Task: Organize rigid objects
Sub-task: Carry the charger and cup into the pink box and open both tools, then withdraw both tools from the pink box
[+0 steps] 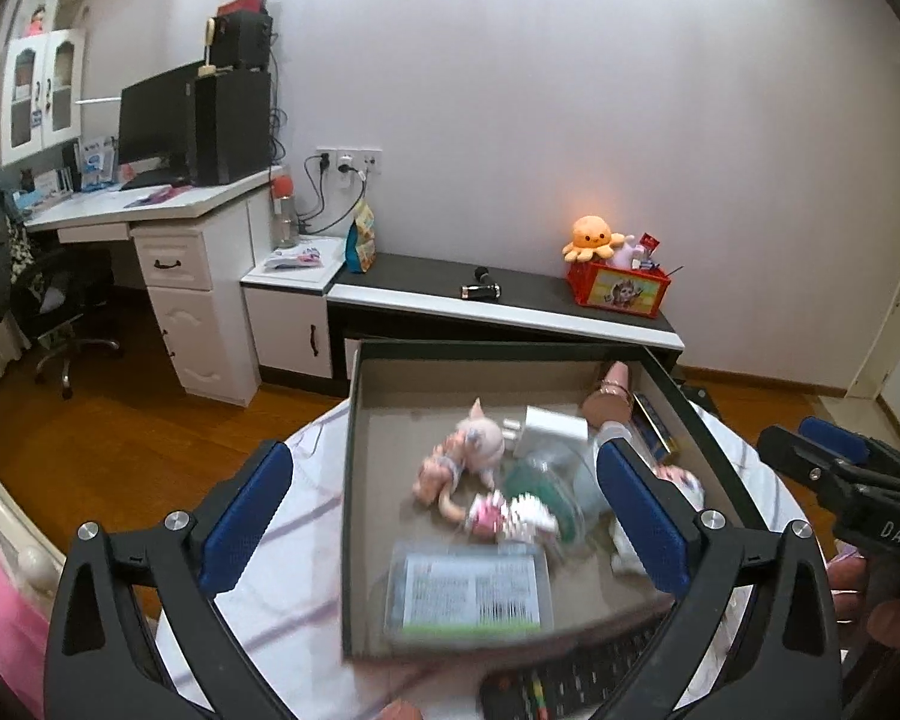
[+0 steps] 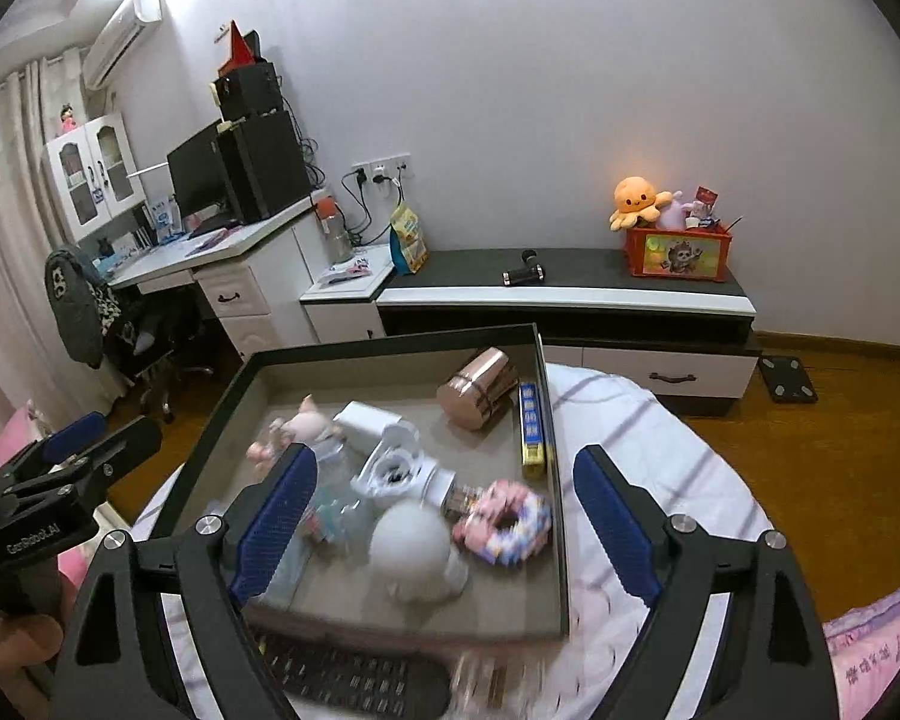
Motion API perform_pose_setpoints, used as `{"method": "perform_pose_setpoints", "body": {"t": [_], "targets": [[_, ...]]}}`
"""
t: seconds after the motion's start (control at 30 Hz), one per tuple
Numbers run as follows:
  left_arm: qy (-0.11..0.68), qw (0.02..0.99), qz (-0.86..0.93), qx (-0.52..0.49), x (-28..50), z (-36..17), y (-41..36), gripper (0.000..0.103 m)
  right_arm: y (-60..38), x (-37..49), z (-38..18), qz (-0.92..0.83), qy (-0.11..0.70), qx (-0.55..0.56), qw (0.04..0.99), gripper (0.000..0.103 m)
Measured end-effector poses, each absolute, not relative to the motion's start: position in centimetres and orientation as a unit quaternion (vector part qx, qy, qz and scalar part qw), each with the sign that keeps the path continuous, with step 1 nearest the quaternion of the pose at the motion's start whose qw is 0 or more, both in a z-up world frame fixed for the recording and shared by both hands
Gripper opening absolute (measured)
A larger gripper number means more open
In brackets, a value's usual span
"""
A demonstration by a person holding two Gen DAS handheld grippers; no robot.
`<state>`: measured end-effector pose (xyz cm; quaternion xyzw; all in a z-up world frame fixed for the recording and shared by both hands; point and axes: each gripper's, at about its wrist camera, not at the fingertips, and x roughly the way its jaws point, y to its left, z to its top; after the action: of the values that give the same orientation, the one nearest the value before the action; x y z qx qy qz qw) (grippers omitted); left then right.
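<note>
With both grippers' jaws wide and empty over the tray (image 2: pixel 561 480), next close squarely on the remote (image 2: pixel 354 681) at bottom centre, clear of the tray's rim.

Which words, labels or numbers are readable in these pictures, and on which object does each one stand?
"DAS": on the right gripper, seen from the left wrist; possibly cut off.
"GenRobot.AI": on the left gripper, seen from the right wrist.
Flat box label: blurred, unreadable.
Blue and yellow box: characters too small to read.
Pink cloth: characters unreadable.
</note>
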<state>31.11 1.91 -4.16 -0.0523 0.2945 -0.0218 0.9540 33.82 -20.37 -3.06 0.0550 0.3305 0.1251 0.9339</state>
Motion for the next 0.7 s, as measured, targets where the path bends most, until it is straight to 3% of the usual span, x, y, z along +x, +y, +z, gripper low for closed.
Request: {"method": "perform_pose_setpoints", "body": {"t": [0.7], "targets": [[0.321,0.944,-0.024,-0.067,19.5,-6.1,1.6,0.103,-23.5,21.4,-4.6,0.093,0.332,0.068,0.936,0.089]]}}
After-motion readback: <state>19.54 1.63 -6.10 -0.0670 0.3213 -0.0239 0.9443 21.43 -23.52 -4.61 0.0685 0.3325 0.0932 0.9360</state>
